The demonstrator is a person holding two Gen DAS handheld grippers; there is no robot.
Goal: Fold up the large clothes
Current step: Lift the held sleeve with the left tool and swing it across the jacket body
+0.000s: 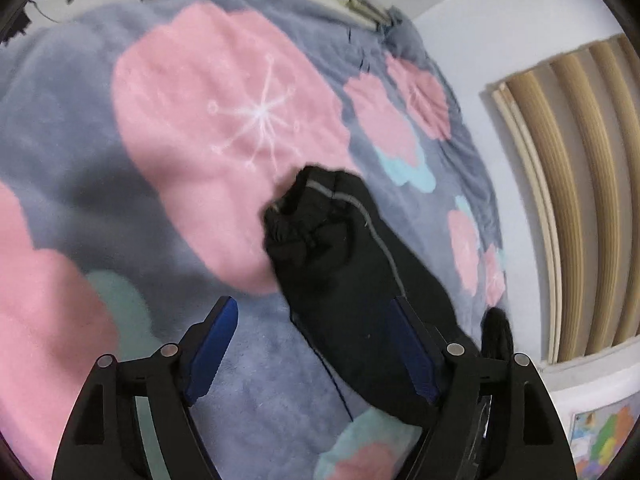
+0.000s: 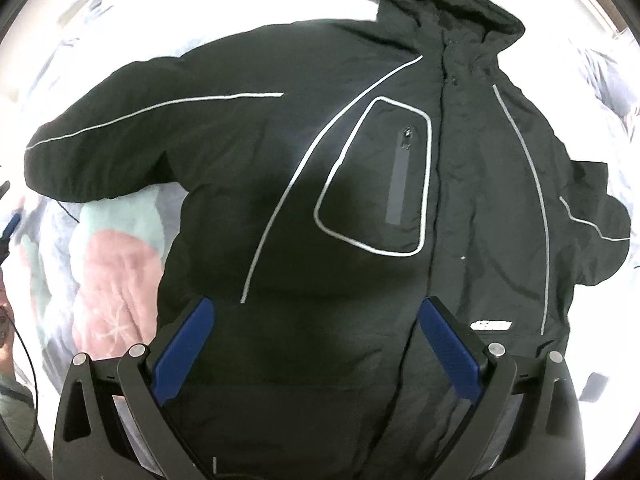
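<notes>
- Both views were fisheye, bending straight lines and leaving dark vignette corners.
- The left wrist view was evenly lit but smeared by motion blur: the fleece blanket (image 1: 200, 128) looked soft, and the black jacket sleeve (image 1: 340, 248) lying on it lost its fabric detail.
- The right wrist view was sharper, yet the bedding around the black jacket (image 2: 320, 184) was blown out to near white.
- The jacket's reflective piping (image 2: 280, 200) gleamed brightly, and a soft shadow lay below its chest pocket (image 2: 380, 176).
</notes>
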